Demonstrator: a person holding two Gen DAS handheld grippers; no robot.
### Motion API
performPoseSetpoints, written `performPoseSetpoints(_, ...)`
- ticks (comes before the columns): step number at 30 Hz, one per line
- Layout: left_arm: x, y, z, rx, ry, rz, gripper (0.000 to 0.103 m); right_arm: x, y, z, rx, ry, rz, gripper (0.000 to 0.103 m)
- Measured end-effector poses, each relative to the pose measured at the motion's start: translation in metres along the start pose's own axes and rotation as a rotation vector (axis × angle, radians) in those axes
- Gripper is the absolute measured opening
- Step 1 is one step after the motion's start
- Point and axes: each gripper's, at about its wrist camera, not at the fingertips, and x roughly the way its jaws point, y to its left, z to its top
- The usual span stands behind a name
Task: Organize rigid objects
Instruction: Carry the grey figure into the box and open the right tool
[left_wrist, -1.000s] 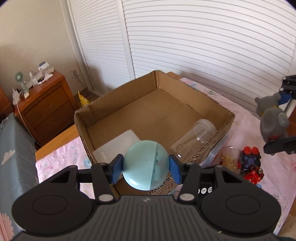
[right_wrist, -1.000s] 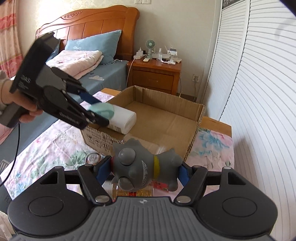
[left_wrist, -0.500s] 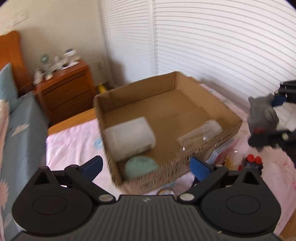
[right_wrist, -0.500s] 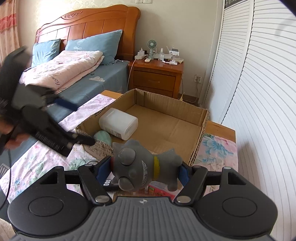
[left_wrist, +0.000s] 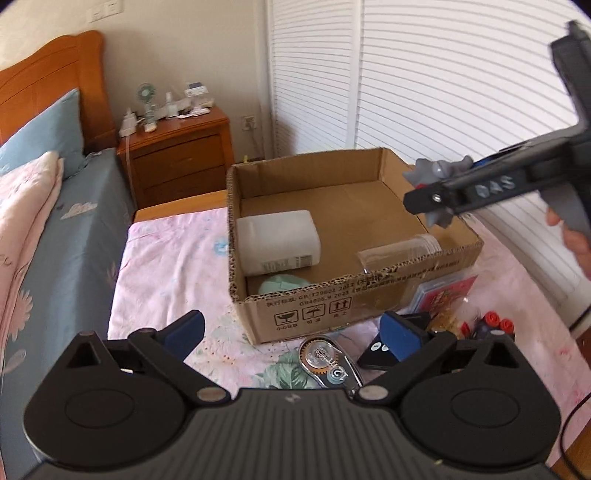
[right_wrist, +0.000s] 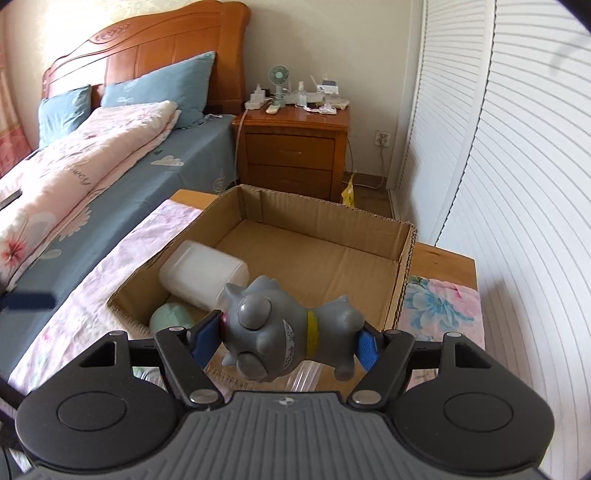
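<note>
An open cardboard box (left_wrist: 369, 306) stands on the floral cloth. Inside lie a white plastic container (left_wrist: 277, 240), a pale green ball (left_wrist: 282, 286) in the near left corner, and a clear plastic jar (left_wrist: 399, 251). My left gripper (left_wrist: 291, 336) is open and empty, in front of the box. My right gripper (right_wrist: 288, 338) is shut on a grey toy figure (right_wrist: 288, 332) and holds it above the box's near edge (right_wrist: 125, 310); the toy also shows in the left wrist view (left_wrist: 436, 173). The ball (right_wrist: 171, 317) and white container (right_wrist: 203, 273) show in the right wrist view.
In front of the box lie a correction tape dispenser (left_wrist: 328, 362), a small black item (left_wrist: 376, 354), a red card pack (left_wrist: 443, 295), a clear jar with yellowish contents (left_wrist: 448, 317) and a red and black toy (left_wrist: 495, 328). A bed (right_wrist: 74, 177) and wooden nightstand (right_wrist: 295, 147) stand beyond.
My left gripper opened and let the green ball drop into the box, then drew back toward the front. My right gripper carried the grey toy over the box.
</note>
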Motion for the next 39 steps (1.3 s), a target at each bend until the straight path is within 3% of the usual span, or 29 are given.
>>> performPoseSetpoints(8,-0.012,-0.002,-0.008,-0.044,-0.013,0.038,0.101,0.024,-0.009,0.023,0.045,0.018,-0.010,0.076)
performPoseSetpoints(24,-0.025,0.002,-0.028,-0.094,-0.020,0.033,0.101,0.078,-0.016,0.057,0.066,0.078,-0.112,0.077)
performPoseSetpoints(25,-0.025,0.004,-0.029,-0.098,-0.019,0.034,0.101,0.080,-0.017,0.059,0.072,0.076,-0.111,0.078)
performPoseSetpoints(27,-0.025,0.005,-0.029,-0.106,-0.018,0.036,0.101,0.082,-0.018,0.060,0.095,0.065,-0.108,0.099)
performPoseSetpoints(28,-0.025,0.006,-0.030,-0.109,-0.018,0.036,0.101,0.080,-0.019,0.060,0.109,0.048,-0.112,0.103)
performPoseSetpoints(30,-0.026,0.008,-0.030,-0.113,-0.019,0.036,0.101,0.075,-0.021,0.060,0.127,0.010,-0.115,0.103)
performPoseSetpoints(39,-0.025,0.005,-0.031,-0.114,-0.016,0.027,0.101,0.064,-0.019,0.058,0.112,0.023,-0.145,0.103)
